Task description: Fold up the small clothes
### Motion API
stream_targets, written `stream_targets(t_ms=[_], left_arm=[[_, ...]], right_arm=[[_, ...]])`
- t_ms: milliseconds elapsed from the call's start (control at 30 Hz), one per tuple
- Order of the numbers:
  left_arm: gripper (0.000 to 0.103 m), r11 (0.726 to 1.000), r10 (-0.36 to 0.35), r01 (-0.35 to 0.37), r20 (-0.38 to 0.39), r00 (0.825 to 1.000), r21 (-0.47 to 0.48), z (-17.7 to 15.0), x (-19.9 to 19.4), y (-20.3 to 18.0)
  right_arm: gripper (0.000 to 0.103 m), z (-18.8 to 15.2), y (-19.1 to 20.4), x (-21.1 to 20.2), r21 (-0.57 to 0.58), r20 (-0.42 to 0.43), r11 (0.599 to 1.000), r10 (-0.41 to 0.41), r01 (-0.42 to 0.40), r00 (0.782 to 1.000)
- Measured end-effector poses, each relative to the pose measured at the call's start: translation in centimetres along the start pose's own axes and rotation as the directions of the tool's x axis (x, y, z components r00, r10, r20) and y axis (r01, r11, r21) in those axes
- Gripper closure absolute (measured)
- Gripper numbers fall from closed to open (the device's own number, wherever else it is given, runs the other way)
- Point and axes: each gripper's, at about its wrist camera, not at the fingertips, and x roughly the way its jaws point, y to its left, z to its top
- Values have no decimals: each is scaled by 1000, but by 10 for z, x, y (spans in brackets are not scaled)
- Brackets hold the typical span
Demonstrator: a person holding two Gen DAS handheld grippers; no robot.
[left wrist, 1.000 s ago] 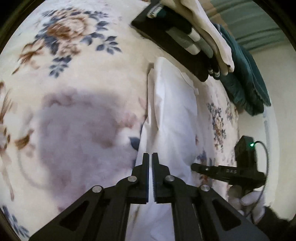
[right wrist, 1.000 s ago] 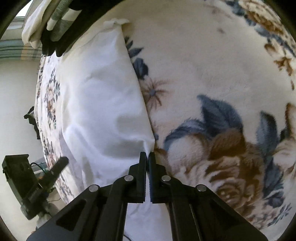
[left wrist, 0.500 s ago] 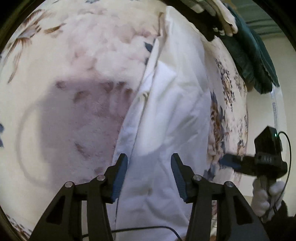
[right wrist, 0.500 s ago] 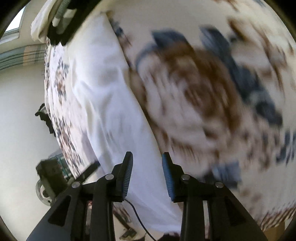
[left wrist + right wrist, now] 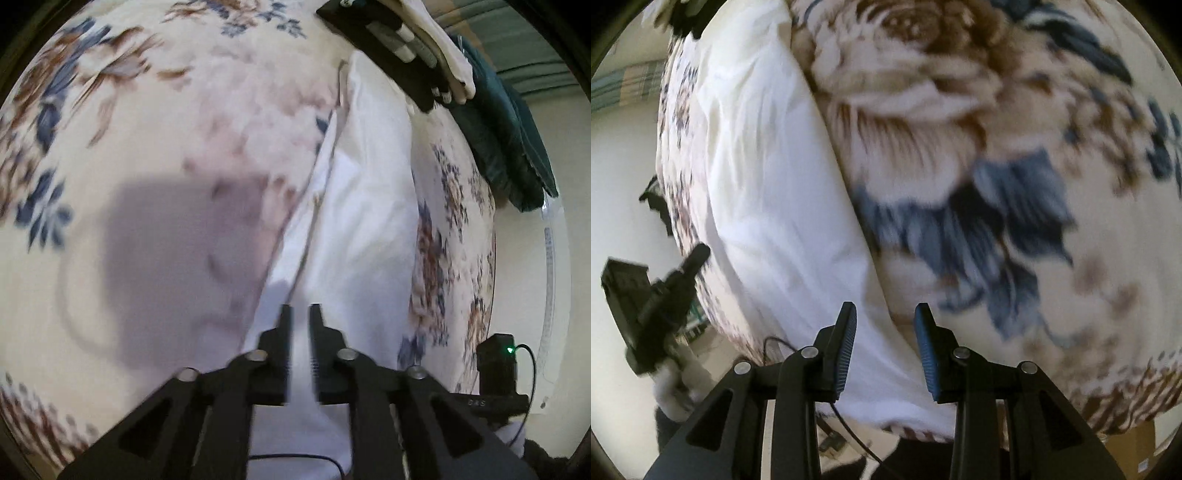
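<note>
Left wrist view is looking down on a white garment lying folded into a long strip on a floral blanket, its far end lying close to a stack of folded clothes at the top. The left gripper is hovering over the near part of the strip with its jaws narrowly apart and closing; white cloth is showing through the gap, but the pads are not pinching it. In the right wrist view, the right gripper is hanging over the garment's right-hand edge where it is meeting the blanket, its blue-padded jaws spread and gripping nothing. The left gripper is showing at that picture's left edge.
</note>
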Motion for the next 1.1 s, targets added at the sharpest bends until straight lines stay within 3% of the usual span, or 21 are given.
stream_targets(t_ms=[67, 133, 233, 300, 433, 600, 733, 767, 800, 833, 1000, 1100], left_arm=[[68, 1000, -8, 8, -23, 1000, -7, -24, -4, 2], [67, 1000, -8, 7, -65, 998, -19, -54, -2, 7], [68, 997, 41, -50, -144, 989, -61, -101, 6, 23], [68, 991, 42, -64, -181, 983, -115, -128, 9, 33], [68, 981, 33, -70, -199, 980, -182, -168, 6, 42], [68, 969, -2, -46, -192, 981, -242, -184, 9, 41], [71, 965, 48, -88, -166, 985, -246, -188, 16, 50], [77, 964, 61, -96, -145, 987, -248, -188, 16, 50], [92, 963, 74, -105, -129, 989, -247, -190, 17, 48], [96, 962, 78, -105, -114, 990, -253, -190, 15, 49], [96, 962, 47, -69, -87, 995, -264, -201, 4, 52], [89, 953, 57, -87, -109, 992, -289, -208, -1, 53]], right_arm=[[68, -20, -12, 5, 8, -38, 1000, 0, 1, 999], [68, -38, -21, 17, 12, -87, 1000, 4, -3, 996], [68, -74, -44, 44, 22, -178, 999, -26, 30, 984], [68, -90, -55, 49, 56, -188, 998, -21, 32, 982], [68, -112, -68, 43, 114, -172, 992, 68, -49, 983], [68, -121, -90, 31, 127, -165, 991, 72, -52, 984], [68, -118, -91, 28, 111, -154, 993, 67, -50, 986], [68, -117, -89, 29, 111, -152, 993, 66, -50, 986], [68, -113, -86, 29, 113, -150, 992, 63, -46, 987], [68, -110, -73, 35, 119, -145, 992, 65, -48, 987], [69, -114, -57, 48, 126, -121, 990, 85, -70, 989], [69, -118, -56, 52, 161, -125, 983, 109, -88, 986]])
